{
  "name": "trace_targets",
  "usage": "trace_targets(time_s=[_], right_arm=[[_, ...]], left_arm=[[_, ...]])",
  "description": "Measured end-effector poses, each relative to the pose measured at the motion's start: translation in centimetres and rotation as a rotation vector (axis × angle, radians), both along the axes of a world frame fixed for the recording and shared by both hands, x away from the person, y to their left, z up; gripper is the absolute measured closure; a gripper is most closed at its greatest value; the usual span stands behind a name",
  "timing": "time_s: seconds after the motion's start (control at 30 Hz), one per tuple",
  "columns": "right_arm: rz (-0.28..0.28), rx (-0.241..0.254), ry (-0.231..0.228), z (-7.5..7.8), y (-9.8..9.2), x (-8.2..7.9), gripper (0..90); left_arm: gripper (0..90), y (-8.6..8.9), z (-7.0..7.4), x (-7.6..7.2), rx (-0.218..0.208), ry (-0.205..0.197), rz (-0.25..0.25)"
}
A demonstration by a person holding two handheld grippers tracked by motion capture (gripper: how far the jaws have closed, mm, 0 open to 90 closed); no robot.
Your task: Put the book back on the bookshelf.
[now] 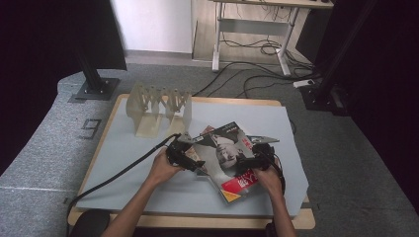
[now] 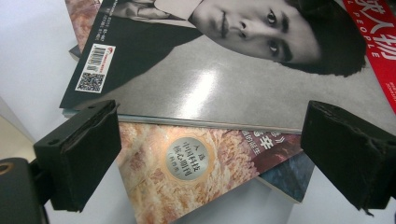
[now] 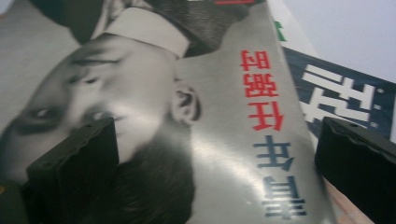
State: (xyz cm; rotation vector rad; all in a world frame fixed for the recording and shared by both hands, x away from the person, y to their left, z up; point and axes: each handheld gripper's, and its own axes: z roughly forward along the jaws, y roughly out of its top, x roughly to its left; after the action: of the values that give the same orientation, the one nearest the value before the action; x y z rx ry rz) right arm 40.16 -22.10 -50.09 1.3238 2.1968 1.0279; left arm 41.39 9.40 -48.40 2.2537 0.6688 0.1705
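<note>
Now I have both tools spread wide: left tool (image 2: 205, 154) at the portrait magazine's (image 1: 228, 154) barcode edge, right tool (image 3: 219, 172) over its cover. It tops the desk's (image 1: 123, 148) stack, near the wooden rack (image 1: 157, 106). I'd pinch only that top edge.

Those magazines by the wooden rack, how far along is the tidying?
Nothing looks done: the wooden rack has no magazine in it. In hand: both grippers, left and right, sit open at the top magazine, not clamping it. Left: the whole pile, including the magazine beneath.
</note>
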Motion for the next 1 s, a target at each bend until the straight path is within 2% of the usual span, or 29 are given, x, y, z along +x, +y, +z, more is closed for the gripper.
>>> trace_targets(time_s=[0.07,0.13,0.17,0.23,0.27,0.33,0.47,0.6,0.83,1.0], right_arm=[[0.036,0.008,0.001,0.1,0.4,-0.3,5.8],[0.042,-0.004,0.003,0.1,0.6,-0.4,5.6],[0.037,-0.022,-0.001,0.1,0.9,-0.4,5.0],[0.025,-0.015,-0.003,0.1,0.8,-0.3,4.7],[-0.013,-0.012,-0.006,0.0,0.4,0.1,2.7],[-0.025,-0.011,-0.013,-0.1,0.1,0.5,2.6],[-0.022,-0.041,-0.005,-0.1,0.2,0.7,1.4],[-0.034,-0.014,0.009,-0.3,-0.1,0.8,1.5],[-0.036,-0.025,0.000,-0.3,-0.1,0.5,1.6],[-0.019,-0.023,-0.007,-0.4,0.2,-0.5,1.6]], left_arm=[[5.2,0.0,0.0,0.0,-0.004,0.004,-0.001],[5.2,0.0,0.0,0.0,-0.004,0.004,-0.002],[5.0,0.0,0.0,-0.1,-0.003,0.003,-0.005],[5.2,0.0,0.0,-0.1,-0.002,0.002,-0.007],[5.3,0.3,0.0,-0.1,-0.021,0.010,-0.004],[5.4,0.6,-0.1,0.0,-0.035,0.018,0.005],[5.6,1.0,-0.3,0.2,-0.051,0.033,0.013],[5.7,1.0,-0.4,0.1,-0.056,0.035,0.011],[6.0,1.0,-0.4,0.2,-0.059,0.038,0.011],[6.1,1.0,-0.5,0.2,-0.056,0.040,0.010]])
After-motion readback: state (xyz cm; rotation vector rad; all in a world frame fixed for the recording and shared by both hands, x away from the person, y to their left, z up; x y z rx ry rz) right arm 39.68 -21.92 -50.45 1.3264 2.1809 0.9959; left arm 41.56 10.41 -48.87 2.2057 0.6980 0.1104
